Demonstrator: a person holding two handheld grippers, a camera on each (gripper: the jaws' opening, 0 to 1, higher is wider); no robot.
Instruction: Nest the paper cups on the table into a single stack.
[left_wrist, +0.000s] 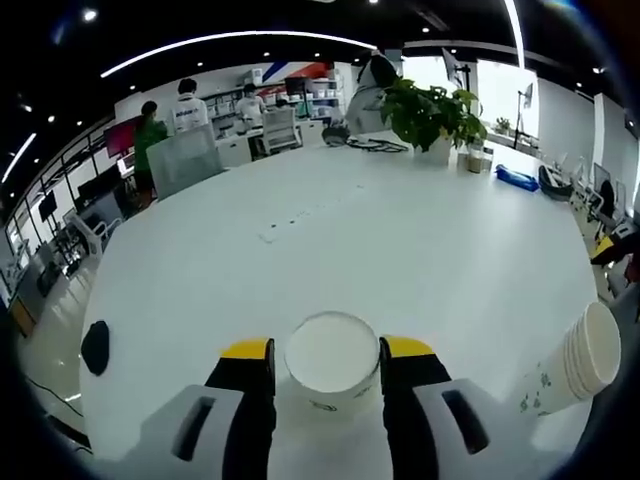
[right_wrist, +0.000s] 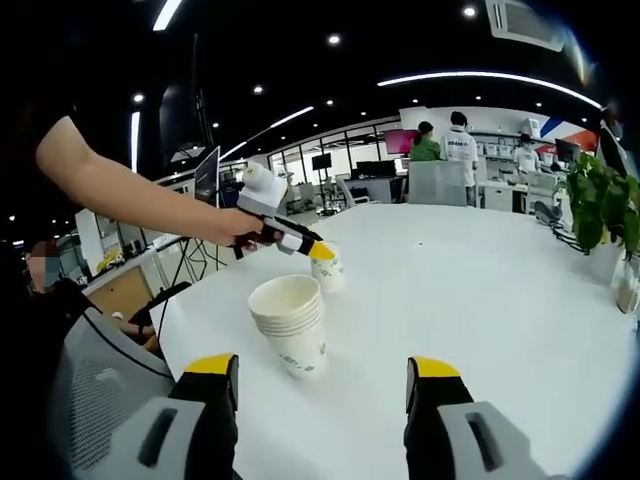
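In the left gripper view, a single paper cup (left_wrist: 332, 365) is clasped between the jaws of the left gripper (left_wrist: 328, 352) at lower centre, its rim touched on both sides. The right gripper (right_wrist: 322, 375) is held wide apart with nothing between its jaws. The stack of cups (right_wrist: 290, 322) is seen upright on the white table (right_wrist: 480, 300), just above and inside the left jaw.
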